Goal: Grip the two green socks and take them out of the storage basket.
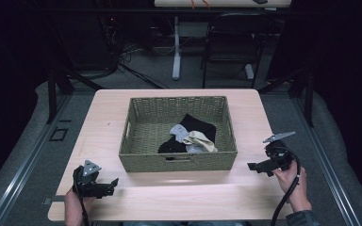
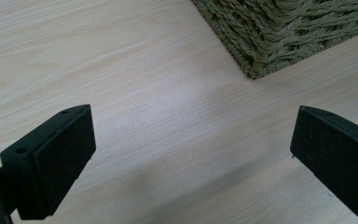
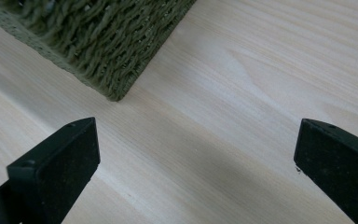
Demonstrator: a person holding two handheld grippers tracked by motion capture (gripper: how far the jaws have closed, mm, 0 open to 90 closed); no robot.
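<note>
A woven olive-green basket (image 1: 178, 160) is set in the middle of the pale wooden counter (image 1: 179, 197), and a small heap of socks lies in its near right part: a black sock (image 1: 198, 126), a grey sock (image 1: 179, 132) and a beige sock (image 1: 201, 140), overlapping one another. The left gripper (image 1: 114, 183) is held low over the counter just off the basket's near left corner, and the right gripper (image 1: 251, 166) is held off the near right corner; in both gripper views the fingers (image 2: 58, 158) (image 3: 63, 161) are spread wide with nothing between them, bare wood beneath and a basket corner ahead. Nothing has been grasped, so the step in hand is judged to be the outset, with both grippers waiting beside the basket. The next move would call for one gripper to be lifted over the basket wall and lowered onto the heap, the fingers kept wide until a single sock, probably the uppermost beige one, is straddled and pinched apart from the others
</note>
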